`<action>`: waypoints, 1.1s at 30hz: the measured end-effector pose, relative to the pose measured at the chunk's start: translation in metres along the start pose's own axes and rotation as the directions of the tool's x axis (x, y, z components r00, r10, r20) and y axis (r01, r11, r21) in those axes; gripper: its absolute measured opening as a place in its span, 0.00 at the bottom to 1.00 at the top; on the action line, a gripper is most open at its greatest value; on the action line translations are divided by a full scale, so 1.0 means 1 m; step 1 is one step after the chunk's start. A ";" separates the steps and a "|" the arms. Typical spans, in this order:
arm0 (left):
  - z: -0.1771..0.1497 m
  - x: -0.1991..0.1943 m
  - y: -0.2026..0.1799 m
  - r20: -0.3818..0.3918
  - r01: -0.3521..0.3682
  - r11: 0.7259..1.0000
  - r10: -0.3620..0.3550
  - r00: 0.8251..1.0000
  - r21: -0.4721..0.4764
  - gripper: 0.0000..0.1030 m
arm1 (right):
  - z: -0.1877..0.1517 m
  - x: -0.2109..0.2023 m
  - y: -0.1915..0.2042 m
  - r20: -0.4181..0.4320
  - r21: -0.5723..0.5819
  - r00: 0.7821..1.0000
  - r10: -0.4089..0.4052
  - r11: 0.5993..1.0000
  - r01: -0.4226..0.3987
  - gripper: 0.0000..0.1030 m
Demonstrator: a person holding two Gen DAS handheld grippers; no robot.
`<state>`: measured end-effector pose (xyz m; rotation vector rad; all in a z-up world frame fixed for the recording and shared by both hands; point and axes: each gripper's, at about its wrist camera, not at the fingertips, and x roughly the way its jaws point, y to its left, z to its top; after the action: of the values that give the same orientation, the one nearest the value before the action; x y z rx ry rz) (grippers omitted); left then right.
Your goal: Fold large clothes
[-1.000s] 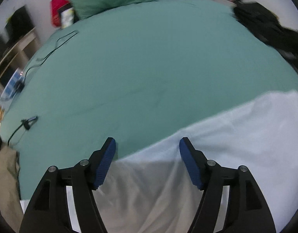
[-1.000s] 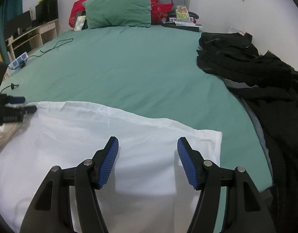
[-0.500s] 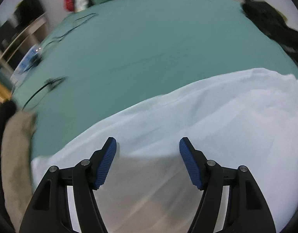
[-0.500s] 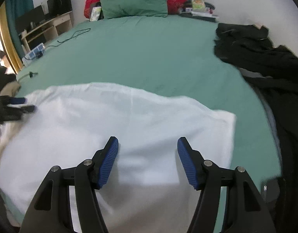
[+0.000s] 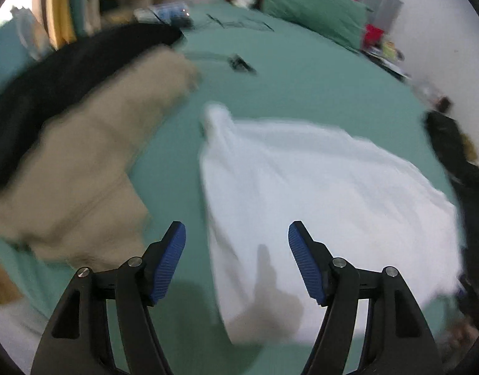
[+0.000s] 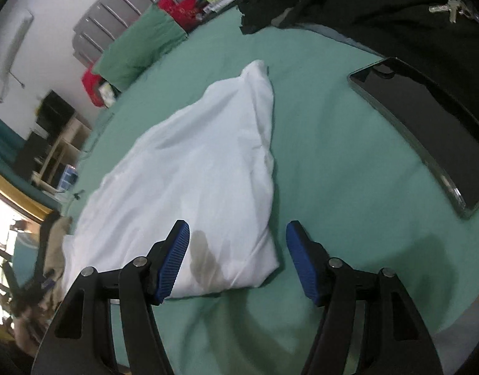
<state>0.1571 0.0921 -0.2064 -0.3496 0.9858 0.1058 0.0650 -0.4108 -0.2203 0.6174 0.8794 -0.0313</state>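
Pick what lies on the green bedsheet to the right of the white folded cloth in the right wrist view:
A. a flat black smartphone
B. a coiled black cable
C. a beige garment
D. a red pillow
A: a flat black smartphone rests on the green bedsheet to the right of the white folded cloth, apart from it, next to a heap of black clothes.

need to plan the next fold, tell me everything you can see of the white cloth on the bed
The white cloth is thin, soft fabric, lying slack and lightly wrinkled on the green bedsheet. It looks already doubled over, with one far corner bunched into a peak. Its near corner lies between the open right tongs; its side edge runs between the open left tongs. Neither grips it.
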 end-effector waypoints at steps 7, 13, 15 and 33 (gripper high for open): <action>-0.045 0.009 -0.003 -0.040 -0.003 0.999 0.005 0.999 0.040 0.63 | -0.004 0.021 -0.002 -0.075 0.042 0.995 0.071 0.997 -0.067 0.10; -0.043 0.004 0.004 -0.028 0.025 0.999 -0.024 0.999 0.033 0.22 | 0.005 -0.018 0.005 -0.011 -0.002 0.999 0.041 0.999 -0.041 0.07; -0.040 0.001 0.003 -0.030 0.033 0.998 -0.032 0.999 0.043 0.12 | 0.006 -0.027 0.011 -0.007 -0.052 1.000 0.007 0.999 -0.008 0.07; -0.062 -0.005 0.022 -0.066 0.036 0.999 -0.039 0.997 -0.036 0.13 | -0.016 -0.017 0.007 -0.077 -0.189 0.980 -0.183 0.968 0.166 0.11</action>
<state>0.0990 0.0921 -0.2385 -0.4058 1.0441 0.0777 0.0443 -0.4002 -0.2122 0.3712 1.0144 -0.0805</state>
